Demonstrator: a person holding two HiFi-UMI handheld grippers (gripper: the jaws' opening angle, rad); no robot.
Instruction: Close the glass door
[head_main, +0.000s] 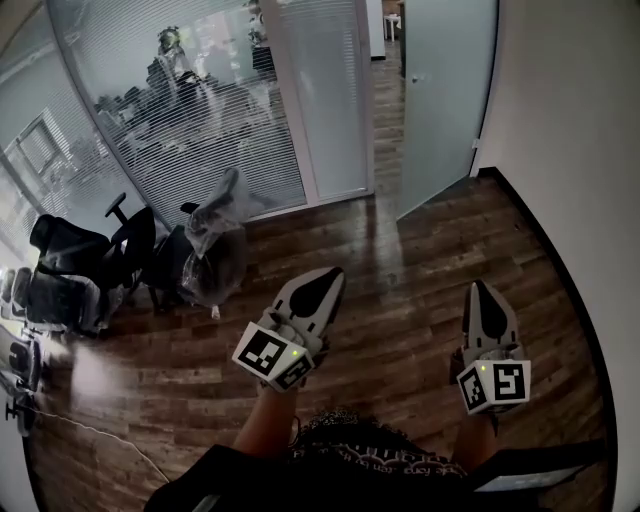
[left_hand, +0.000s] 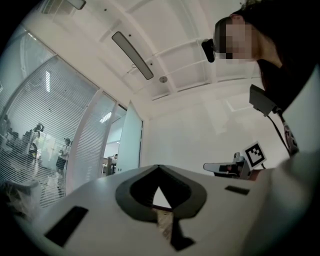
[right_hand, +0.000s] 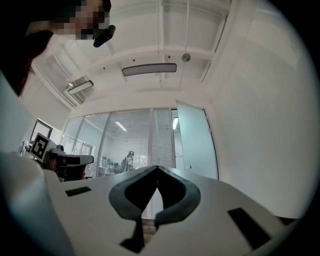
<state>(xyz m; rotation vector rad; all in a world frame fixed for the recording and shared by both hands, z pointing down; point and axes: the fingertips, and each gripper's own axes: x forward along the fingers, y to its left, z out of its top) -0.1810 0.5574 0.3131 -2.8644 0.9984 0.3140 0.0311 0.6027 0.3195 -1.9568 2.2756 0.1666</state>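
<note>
Glass door (head_main: 446, 100) stands open at the far end of the room. Its leaf is swung inward near the white wall (head_main: 570, 150) on the right, well apart from both grippers. The left gripper (head_main: 326, 283) and the right gripper (head_main: 479, 292) hover above the wooden floor (head_main: 400, 300) and point toward the door. The fingers of each are pressed together and hold nothing. I judge the step in hand to be the approach; closing is not yet begun. The next move calls for coming nearer, then pushing the leaf's free edge toward its frame.
</note>
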